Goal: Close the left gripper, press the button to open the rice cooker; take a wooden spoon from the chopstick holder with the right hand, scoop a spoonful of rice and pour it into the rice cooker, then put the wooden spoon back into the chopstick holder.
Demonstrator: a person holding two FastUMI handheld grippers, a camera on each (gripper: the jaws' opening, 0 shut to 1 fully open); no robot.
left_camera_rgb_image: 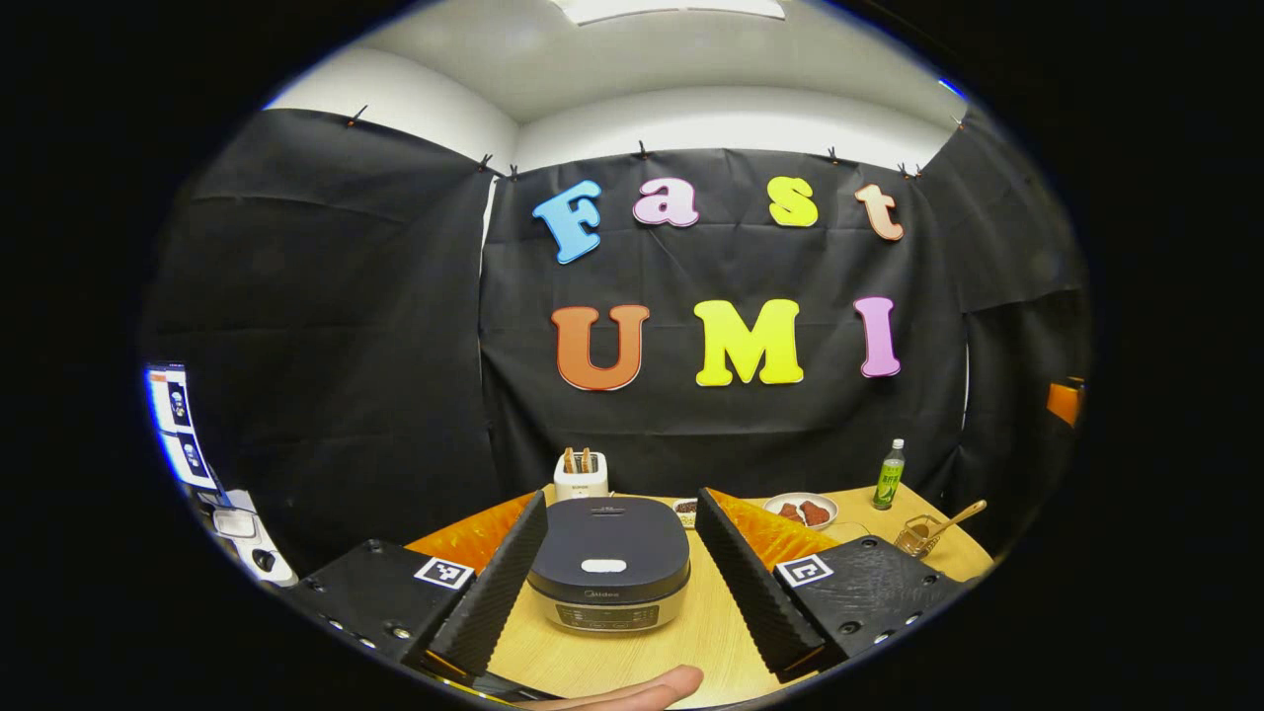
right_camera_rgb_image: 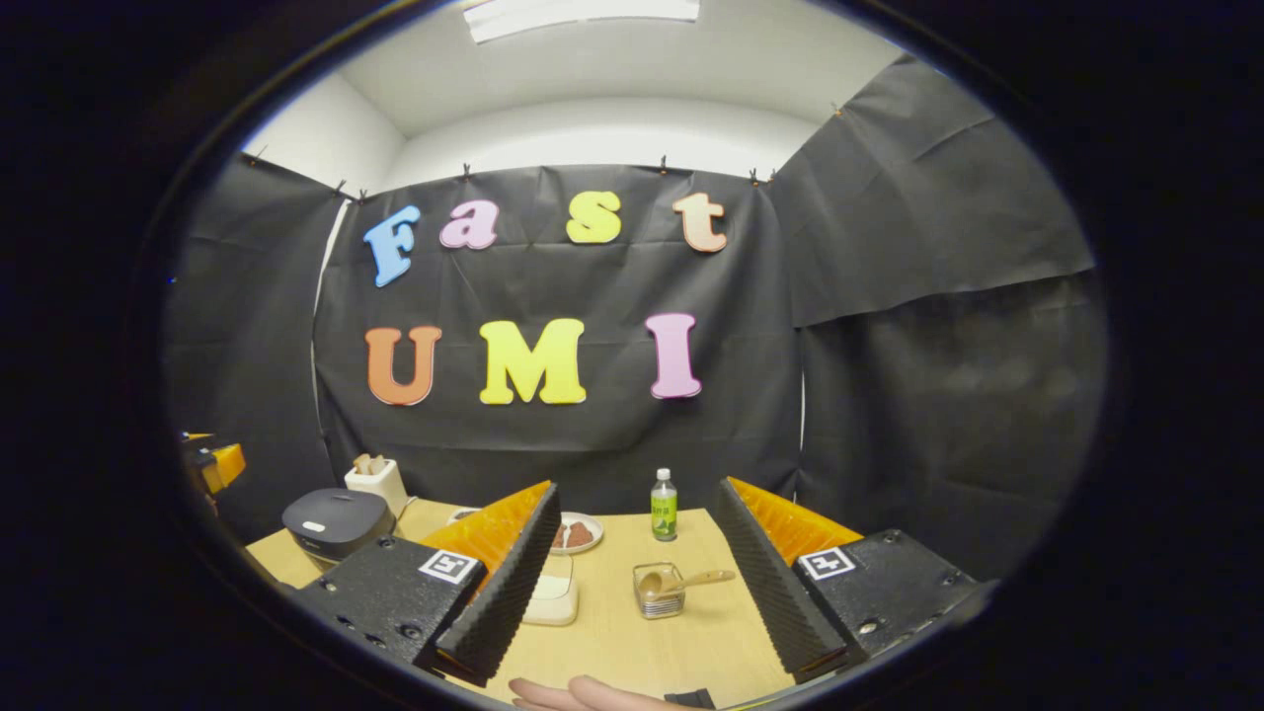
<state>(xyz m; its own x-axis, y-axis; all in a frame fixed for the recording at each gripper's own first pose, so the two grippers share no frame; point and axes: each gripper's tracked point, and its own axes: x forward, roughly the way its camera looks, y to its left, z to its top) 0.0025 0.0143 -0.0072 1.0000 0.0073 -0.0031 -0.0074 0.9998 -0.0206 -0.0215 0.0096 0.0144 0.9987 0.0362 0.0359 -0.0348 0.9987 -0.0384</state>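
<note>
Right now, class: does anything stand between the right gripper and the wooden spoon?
Nothing visible does. The wooden spoon rests in the chopstick holder, straight ahead of the open right gripper, bare table between.
</note>
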